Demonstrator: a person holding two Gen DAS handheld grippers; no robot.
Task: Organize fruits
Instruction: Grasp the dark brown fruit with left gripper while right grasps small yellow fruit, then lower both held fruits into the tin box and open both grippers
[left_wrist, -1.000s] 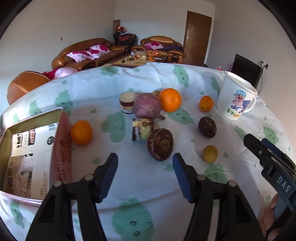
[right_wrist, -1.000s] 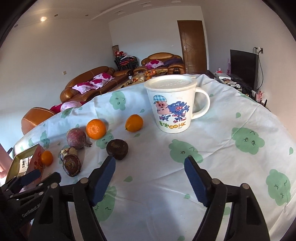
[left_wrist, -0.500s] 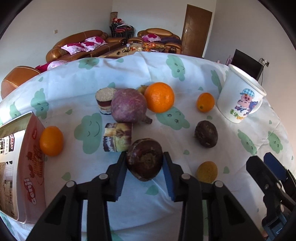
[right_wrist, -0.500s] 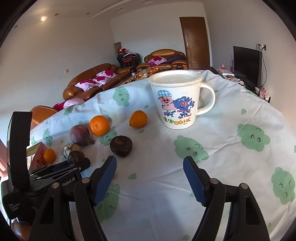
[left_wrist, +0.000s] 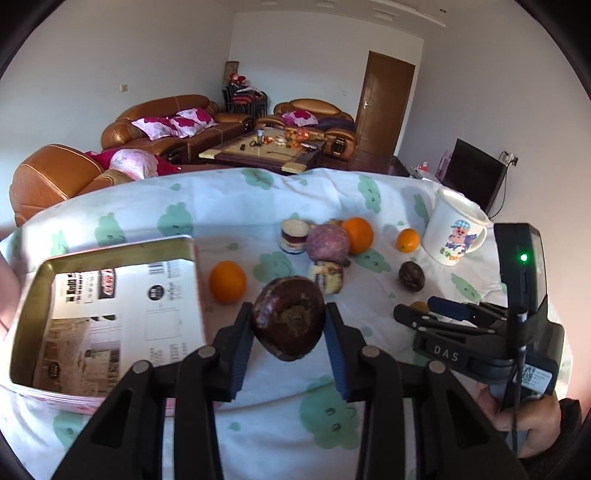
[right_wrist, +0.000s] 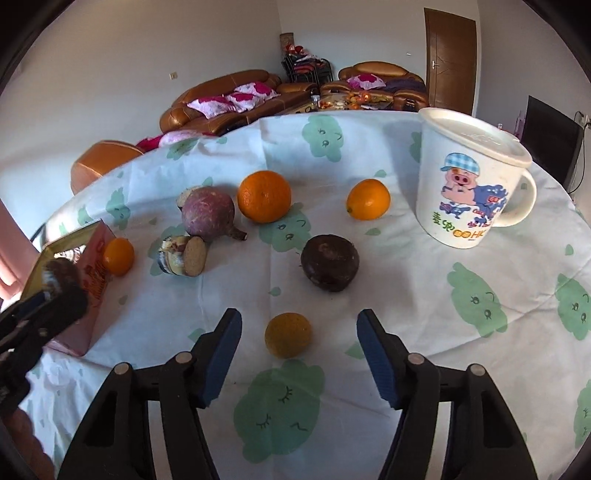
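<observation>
The left gripper (left_wrist: 290, 328) is clamped on a dark brown fruit (left_wrist: 289, 318), its blue pads pressed against both sides, and the fruit is lifted off the tablecloth (left_wrist: 221, 206) in the lower middle of the left view. Just left of it, at the lower left of the frame, stands an open tin box (left_wrist: 110, 302) lined with printed paper. An orange (left_wrist: 227, 281) lies beside the box's right wall. Farther up the frame sit a cut striped piece (left_wrist: 325, 277), a purple round root (left_wrist: 327, 243), a larger orange (left_wrist: 357, 235) and a small orange (left_wrist: 408, 240), with a white cartoon mug (left_wrist: 456, 232) at the right.

The right gripper (right_wrist: 298, 354) has its jaws wide apart and holds nothing. Between its pads, low in the middle of the right view, a small yellow fruit (right_wrist: 287, 334) rests on the cloth. Above it lies a second dark fruit (right_wrist: 329, 262). The mug (right_wrist: 472, 177), lid on, stands at the upper right, and the box (right_wrist: 88, 273) shows at the left edge.
</observation>
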